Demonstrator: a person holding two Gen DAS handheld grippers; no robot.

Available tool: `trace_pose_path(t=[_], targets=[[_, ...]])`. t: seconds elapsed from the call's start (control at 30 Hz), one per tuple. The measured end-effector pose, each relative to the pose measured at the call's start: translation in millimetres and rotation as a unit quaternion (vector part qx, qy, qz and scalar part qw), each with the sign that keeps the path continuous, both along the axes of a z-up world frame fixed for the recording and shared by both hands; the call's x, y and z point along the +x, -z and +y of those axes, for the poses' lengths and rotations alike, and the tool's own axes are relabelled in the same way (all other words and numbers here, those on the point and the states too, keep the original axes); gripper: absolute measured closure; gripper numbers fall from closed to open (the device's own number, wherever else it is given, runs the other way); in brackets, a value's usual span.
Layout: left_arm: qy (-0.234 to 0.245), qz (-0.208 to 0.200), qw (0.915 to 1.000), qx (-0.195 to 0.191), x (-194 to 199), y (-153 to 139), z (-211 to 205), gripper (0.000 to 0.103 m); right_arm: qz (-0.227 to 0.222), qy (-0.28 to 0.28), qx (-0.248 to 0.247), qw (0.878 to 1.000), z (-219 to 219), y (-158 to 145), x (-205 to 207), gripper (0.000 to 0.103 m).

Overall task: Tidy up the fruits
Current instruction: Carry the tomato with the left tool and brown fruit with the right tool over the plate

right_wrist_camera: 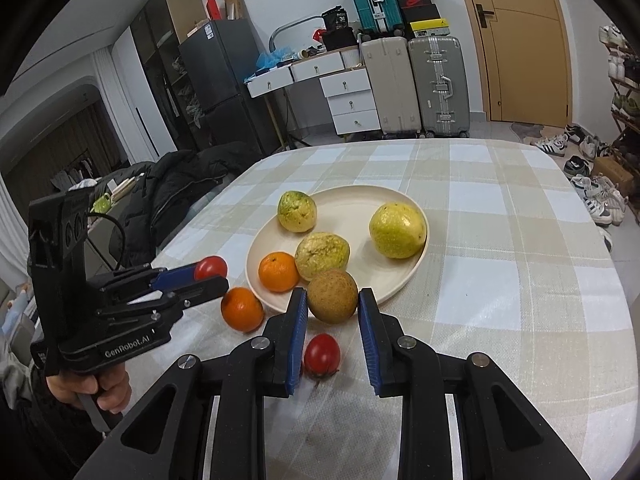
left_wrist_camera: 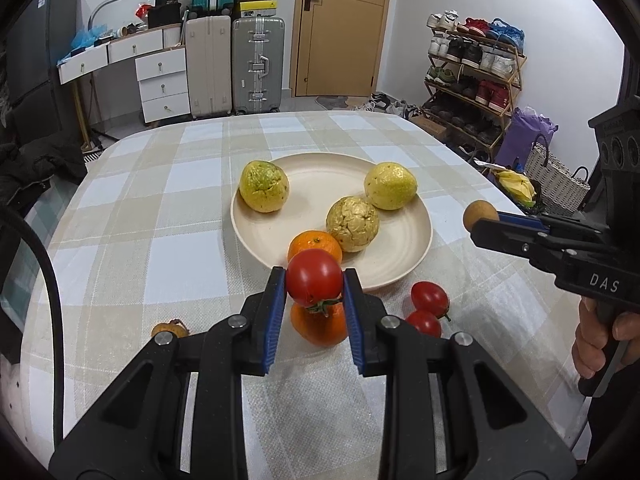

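The left gripper is clamped on a tomato, held in the air above an orange lying on the table just off the plate's near rim. The right gripper is clamped on a brown fruit, raised over that near rim. Three yellow fruits and another orange lie on the plate.
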State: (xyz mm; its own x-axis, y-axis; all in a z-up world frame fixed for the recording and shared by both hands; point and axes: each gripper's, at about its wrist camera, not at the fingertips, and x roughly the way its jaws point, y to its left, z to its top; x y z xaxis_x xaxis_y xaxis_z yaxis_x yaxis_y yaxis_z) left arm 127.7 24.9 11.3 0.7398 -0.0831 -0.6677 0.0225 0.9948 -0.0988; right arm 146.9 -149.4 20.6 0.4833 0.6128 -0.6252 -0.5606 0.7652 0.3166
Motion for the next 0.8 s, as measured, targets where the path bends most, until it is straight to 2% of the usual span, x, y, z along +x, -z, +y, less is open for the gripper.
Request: trace_pose_path(t=[0.23,0.8], targets=[[0.012,0.005,0.9999,0.005,14,4,-15,0.078,0.018,0.011,0.017,1.0,-1,4,18,0.077],[0.015,0.034,0.9993,0.012,51,26,-27,0.078,0.032,0.012,0.013,0.999,6,16,38,0.077]])
